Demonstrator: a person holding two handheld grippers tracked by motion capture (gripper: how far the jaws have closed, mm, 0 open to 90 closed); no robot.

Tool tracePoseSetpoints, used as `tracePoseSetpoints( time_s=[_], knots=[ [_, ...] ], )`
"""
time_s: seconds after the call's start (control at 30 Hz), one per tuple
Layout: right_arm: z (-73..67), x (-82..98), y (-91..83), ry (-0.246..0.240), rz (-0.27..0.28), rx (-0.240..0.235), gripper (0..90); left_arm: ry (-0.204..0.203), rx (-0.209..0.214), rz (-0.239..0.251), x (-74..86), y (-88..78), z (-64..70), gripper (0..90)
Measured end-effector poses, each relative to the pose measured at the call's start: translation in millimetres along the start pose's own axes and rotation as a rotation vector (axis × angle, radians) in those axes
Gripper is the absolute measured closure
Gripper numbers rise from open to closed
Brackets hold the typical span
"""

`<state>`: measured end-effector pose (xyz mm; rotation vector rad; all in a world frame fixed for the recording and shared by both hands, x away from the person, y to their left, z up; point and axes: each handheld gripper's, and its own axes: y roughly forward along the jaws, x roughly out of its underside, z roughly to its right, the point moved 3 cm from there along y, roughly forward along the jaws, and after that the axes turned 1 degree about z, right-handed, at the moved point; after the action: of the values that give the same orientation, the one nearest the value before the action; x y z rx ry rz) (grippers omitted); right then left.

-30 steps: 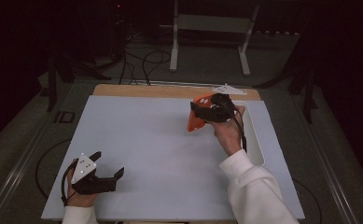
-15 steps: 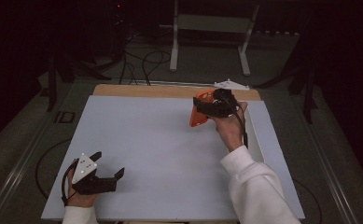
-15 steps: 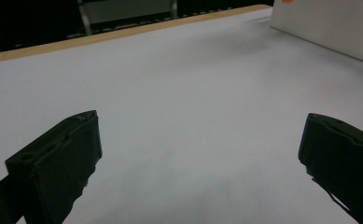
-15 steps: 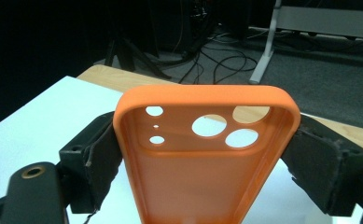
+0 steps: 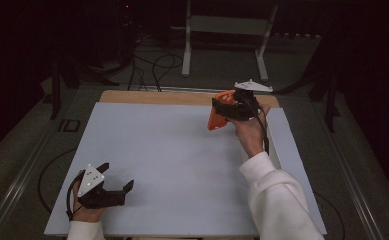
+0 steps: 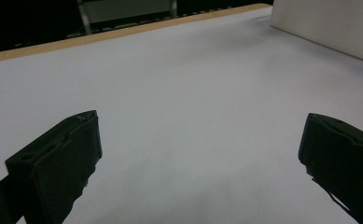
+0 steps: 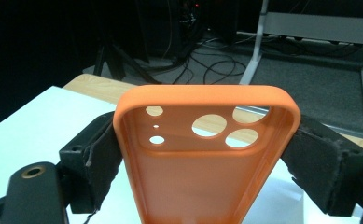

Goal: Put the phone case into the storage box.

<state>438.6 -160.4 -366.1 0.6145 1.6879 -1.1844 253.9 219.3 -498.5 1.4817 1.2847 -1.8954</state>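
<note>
Above a bare white table (image 5: pixel 182 165), the right gripper (image 7: pixel 202 154) is clamping an orange phone case (image 7: pixel 202 158) by its long sides, its length running outward between the jaws, while the left gripper (image 6: pixel 198 158) is resting wide open, holding nothing.

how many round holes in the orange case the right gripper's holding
6: in the orange rubbery phone case, three large holes cluster upper right; two small ones and a tiny pinhole sit upper left. More may be hidden lower down.

We see a matt orange rubbery-plastic phone case (image 7: pixel 202 158), smooth, frayed rough foam pads (image 7: pixel 321 165) on black jaws, smooth matt white table sheet (image 5: pixel 172 165), bare wood edge (image 5: pixel 147 97)
</note>
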Motion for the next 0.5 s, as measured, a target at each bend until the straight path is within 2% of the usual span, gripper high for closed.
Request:
tracePoseSetpoints(
  time_s=[0.5],
  knots=[
    [26.0, -6.3, -4.1, 0.037, 0.019, 0.064, 16.3, -0.004, -0.001, 0.005, -0.2, -0.3, 0.2, 0.0]
  ],
)
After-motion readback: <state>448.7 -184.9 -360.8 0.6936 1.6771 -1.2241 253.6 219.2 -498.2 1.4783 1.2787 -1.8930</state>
